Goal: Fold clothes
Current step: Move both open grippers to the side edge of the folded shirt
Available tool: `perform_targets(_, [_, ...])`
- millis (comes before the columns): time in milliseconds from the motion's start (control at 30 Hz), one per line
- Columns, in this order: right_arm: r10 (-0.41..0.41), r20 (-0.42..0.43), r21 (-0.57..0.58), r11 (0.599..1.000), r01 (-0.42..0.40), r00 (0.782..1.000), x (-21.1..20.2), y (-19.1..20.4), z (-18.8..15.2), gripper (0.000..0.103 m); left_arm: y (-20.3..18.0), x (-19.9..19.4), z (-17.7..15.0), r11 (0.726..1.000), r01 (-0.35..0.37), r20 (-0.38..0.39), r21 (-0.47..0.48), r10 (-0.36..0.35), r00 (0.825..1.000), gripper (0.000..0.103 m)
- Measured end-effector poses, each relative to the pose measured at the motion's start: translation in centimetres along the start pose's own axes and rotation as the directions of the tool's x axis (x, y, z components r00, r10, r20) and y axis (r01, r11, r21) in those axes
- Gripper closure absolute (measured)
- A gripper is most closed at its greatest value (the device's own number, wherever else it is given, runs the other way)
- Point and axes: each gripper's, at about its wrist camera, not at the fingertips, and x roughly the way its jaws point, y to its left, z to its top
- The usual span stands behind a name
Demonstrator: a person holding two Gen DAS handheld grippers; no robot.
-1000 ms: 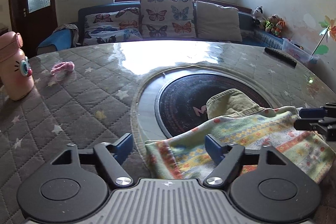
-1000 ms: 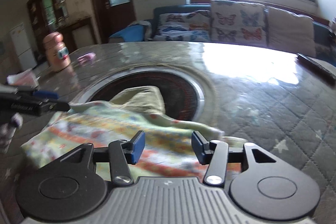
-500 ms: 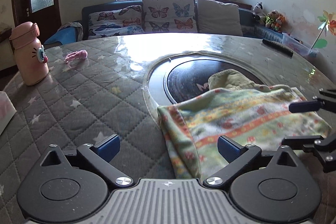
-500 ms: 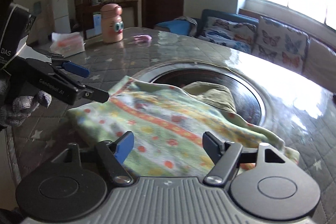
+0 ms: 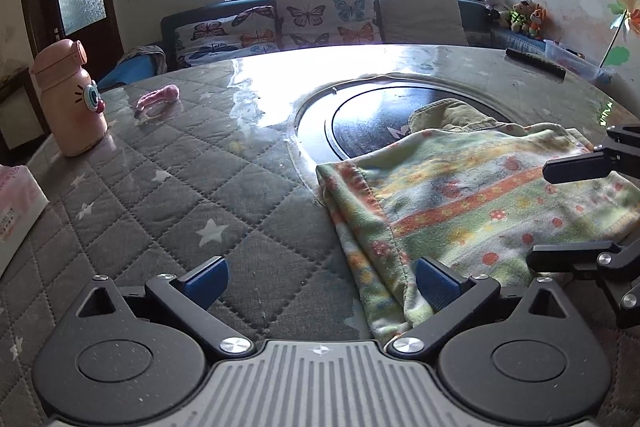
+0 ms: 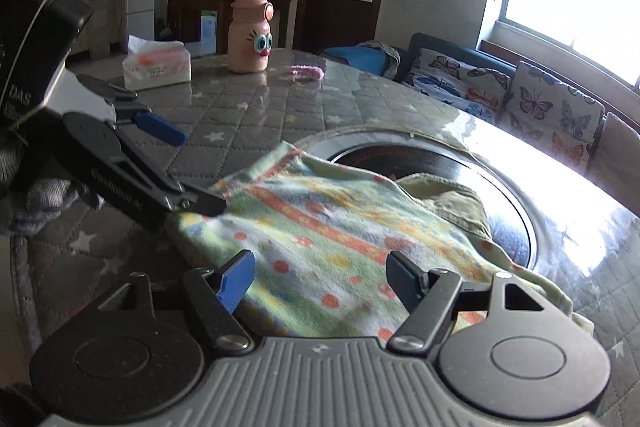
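In the left wrist view, the left gripper (image 5: 318, 285) is seen spread wide, the patterned garment (image 5: 472, 203) lying to its right, long axis running left to right across the table (image 5: 180, 195); its right finger sits at the near hem.

In the right wrist view, the right gripper (image 6: 320, 277) is held wide over the garment (image 6: 340, 227), seemingly just above it. No container is in play.

Green patterned fleece garment (image 5: 476, 211): on quilted grey star-print table cover (image 5: 168, 195), partly over round black inset (image 5: 372, 115).
Pink cartoon-face bottle (image 5: 68, 99): far left.
White tissue pack (image 6: 156, 65): left of bottle.
Butterfly-cushion sofa (image 5: 320, 15): behind table.
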Motion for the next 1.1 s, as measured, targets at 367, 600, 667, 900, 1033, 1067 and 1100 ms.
perform_targets(367, [-0.032, 0.017, 0.046, 0.998, 0.031, 0.999, -2.0, -1.1, -0.8, 0.029, 0.1, 0.1, -0.1, 1.000, -0.002, -0.001, -0.003, 0.002, 1.000, 0.000])
perform_targets(600, [-0.178, -0.023, 0.132, 0.975, 0.179, 0.984, -4.6, -4.9, -3.7, 0.029, 0.0, 0.1, -0.1, 1.000, -0.003, -0.001, -0.006, 0.003, 1.000, 0.000])
perform_targets(667, [-0.216, -0.052, 0.155, 0.963, 0.221, 0.975, -4.8, -5.9, -4.8, 0.029, 0.0, 0.1, -0.1, 1.000, -0.003, -0.002, -0.005, 0.003, 1.000, 0.000])
perform_targets(900, [-0.291, -0.118, 0.201, 0.929, 0.310, 0.949, -6.3, -8.4, -7.6, 0.029, 0.0, 0.2, 0.0, 1.000, -0.004, -0.005, -0.006, 0.004, 1.000, 0.000])
perform_targets(1033, [-0.345, -0.120, 0.228, 0.903, 0.364, 0.931, -7.5, -9.8, -8.1, 0.029, 0.0, 0.2, 0.0, 1.000, -0.005, -0.005, -0.004, 0.005, 1.000, 0.000])
perform_targets(1067, [-0.356, -0.123, 0.235, 0.896, 0.376, 0.926, -7.7, -10.2, -8.2, 0.028, 0.0, 0.2, 0.0, 1.000, -0.005, -0.005, -0.005, 0.005, 1.000, 0.000])
perform_targets(1100, [-0.359, -0.129, 0.242, 0.893, 0.381, 0.924, -7.8, -10.5, -8.5, 0.028, 0.0, 0.2, 0.0, 1.000, -0.004, -0.006, -0.006, 0.004, 1.000, 0.000])
